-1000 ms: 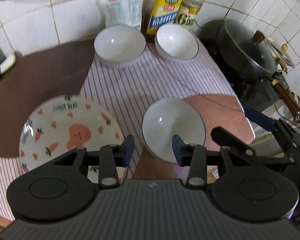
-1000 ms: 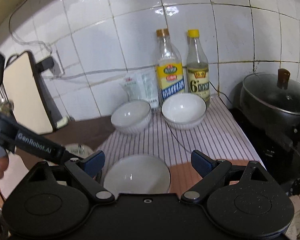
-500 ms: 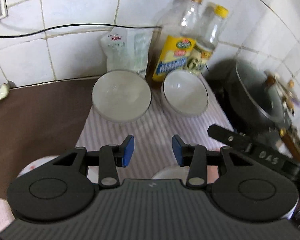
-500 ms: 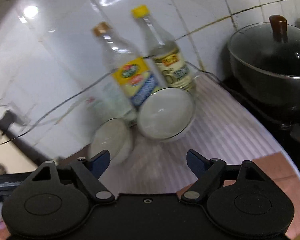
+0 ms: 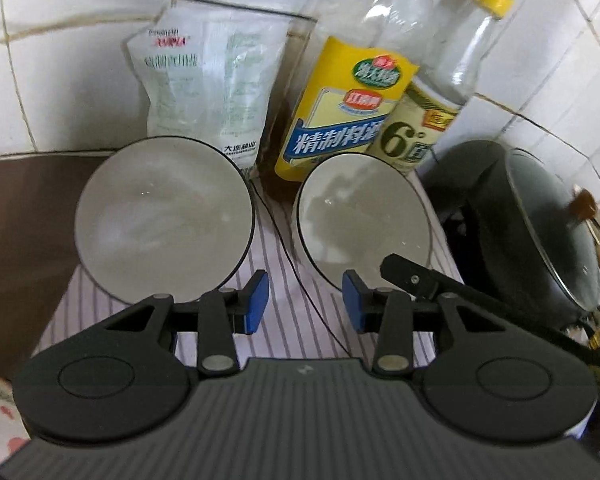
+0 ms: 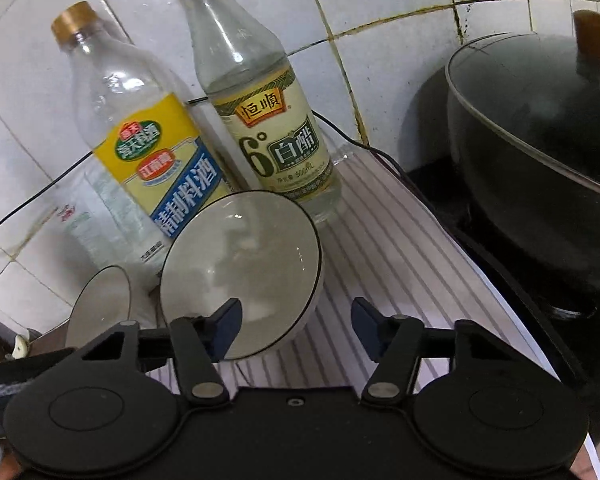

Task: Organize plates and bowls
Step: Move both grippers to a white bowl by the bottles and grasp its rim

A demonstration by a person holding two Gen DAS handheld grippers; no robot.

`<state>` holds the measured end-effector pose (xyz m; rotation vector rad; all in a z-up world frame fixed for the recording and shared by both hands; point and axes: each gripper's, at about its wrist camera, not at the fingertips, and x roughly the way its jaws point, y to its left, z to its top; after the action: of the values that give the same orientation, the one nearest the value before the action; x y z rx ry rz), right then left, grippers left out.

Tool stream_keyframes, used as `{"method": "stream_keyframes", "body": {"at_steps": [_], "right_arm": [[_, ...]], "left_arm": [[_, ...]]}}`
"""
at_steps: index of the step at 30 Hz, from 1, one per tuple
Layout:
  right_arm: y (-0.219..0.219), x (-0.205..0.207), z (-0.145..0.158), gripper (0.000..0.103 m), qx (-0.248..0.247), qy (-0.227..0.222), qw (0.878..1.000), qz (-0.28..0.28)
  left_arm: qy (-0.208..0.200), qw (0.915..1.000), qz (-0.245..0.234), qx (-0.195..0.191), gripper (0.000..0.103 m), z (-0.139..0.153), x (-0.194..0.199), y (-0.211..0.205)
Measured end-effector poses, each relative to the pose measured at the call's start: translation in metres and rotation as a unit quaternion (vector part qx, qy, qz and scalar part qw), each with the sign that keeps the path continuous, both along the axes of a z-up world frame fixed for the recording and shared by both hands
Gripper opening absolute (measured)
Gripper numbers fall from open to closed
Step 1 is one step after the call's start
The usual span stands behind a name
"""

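**Left wrist view: both grippers closing in on the two back bowls**

Left wrist view, going from the left edge: the left bowl (image 5: 165, 220) is sitting at centre left of the frame, half on the brown counter (image 5: 24, 216) and half on the striped cloth (image 5: 292, 320), with a salt bag (image 5: 206, 80) leaning on the wall behind it. The left gripper (image 5: 304, 306) is hovering at lower centre, its blue pads parted with only cloth showing in the gap, so it is grasping nothing. The right bowl (image 5: 366, 220) is standing just right of centre, apart from its neighbour, in front of two bottles (image 5: 348, 108). A dark pot (image 5: 540, 232) is filling the right edge.

In the right wrist view, the right gripper (image 6: 296, 330) is sitting at lower centre. Its jaws have just been closing, and the near rim of the right bowl (image 6: 242, 272) is lying between them, beside the left pad; the pads are not yet pressing on it, so it is unclenched.

To do this well, I judge each gripper should be straddling one rim wall, one pad inside and one outside, and closing firmly before lifting. The right bowl should be rising straight up, clear of the bottles just behind, before nesting into the other.
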<state>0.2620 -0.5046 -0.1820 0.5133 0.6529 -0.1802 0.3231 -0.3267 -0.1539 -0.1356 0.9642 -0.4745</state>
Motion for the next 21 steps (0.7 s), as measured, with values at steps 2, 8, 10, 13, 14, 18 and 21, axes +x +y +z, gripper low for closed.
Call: {"method": "stream_keyframes", "body": {"at_steps": [2,8,10,13,14,18,21], "right_arm": [[-0.002,0.006,-0.001,0.060,-0.010,0.000,1.000,0.001],[-0.007,0.019,-0.008,0.043,-0.020,0.014,1.000,-0.005],[-0.007,0.020,-0.010,0.026,-0.018,0.015,1.000,-0.008],[-0.009,0.021,-0.013,0.017,0.000,0.008,1.000,-0.009],[-0.009,0.022,-0.013,0.017,0.001,0.007,1.000,-0.011],[-0.009,0.023,-0.014,0.017,0.005,0.006,1.000,-0.017],[-0.009,0.024,-0.015,0.017,0.009,0.006,1.000,-0.018]], "left_arm": [[0.008,1.0000,0.005,0.003,0.037,-0.007,0.007,-0.006],[0.018,0.9997,0.007,0.018,0.033,-0.015,0.014,-0.019],[0.018,0.9997,0.008,0.016,0.029,-0.015,0.012,-0.019],[0.028,0.9996,0.008,0.000,0.021,-0.016,0.013,-0.020],[0.032,0.9994,0.009,-0.005,0.018,-0.016,0.014,-0.020],[0.038,0.9988,0.021,-0.024,0.017,-0.020,0.016,-0.020],[0.042,0.9978,0.034,-0.038,0.017,-0.023,0.016,-0.018]]}}
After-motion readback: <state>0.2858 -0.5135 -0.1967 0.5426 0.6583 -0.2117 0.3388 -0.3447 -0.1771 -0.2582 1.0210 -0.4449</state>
